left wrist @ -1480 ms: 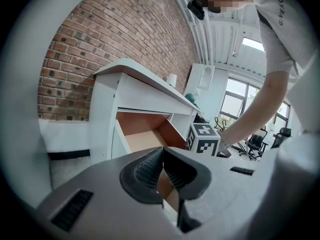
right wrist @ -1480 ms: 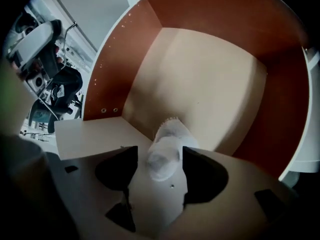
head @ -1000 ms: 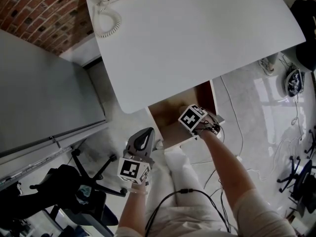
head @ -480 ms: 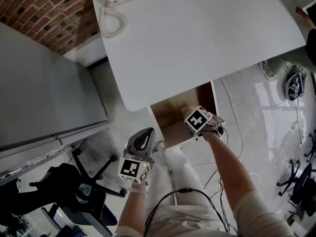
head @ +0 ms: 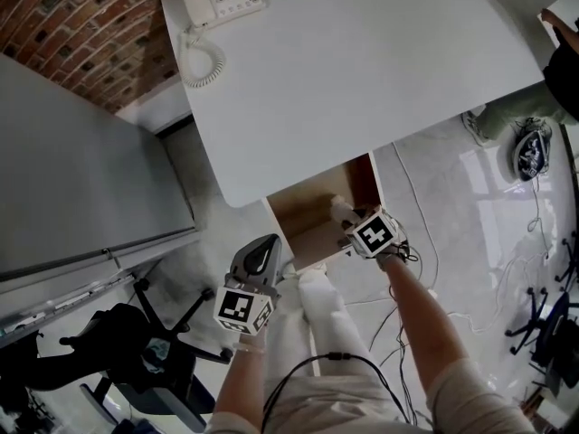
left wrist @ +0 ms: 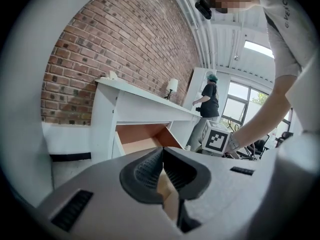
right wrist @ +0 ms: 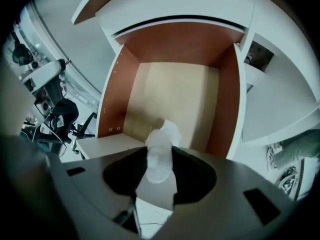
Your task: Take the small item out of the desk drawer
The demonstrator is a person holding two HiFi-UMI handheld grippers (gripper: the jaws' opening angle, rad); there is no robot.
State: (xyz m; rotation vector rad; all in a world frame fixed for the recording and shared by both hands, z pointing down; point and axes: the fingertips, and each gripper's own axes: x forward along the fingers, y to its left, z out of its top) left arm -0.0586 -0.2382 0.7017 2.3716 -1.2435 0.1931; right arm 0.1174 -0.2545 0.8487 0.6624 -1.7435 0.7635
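Bright daylight, fisheye edges.
My surface point(head: 362, 70) washes out white, the floor point(head: 479, 177) glares, the drawer point(head: 312, 208) lies shadowed; gripper views blacken at rims.

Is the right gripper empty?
No, the right gripper holds a white item between its jaws, which have just been closing on it.

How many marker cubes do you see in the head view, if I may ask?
2: one marker cube lower left, beside the black chair; another marker cube by the open drawer.
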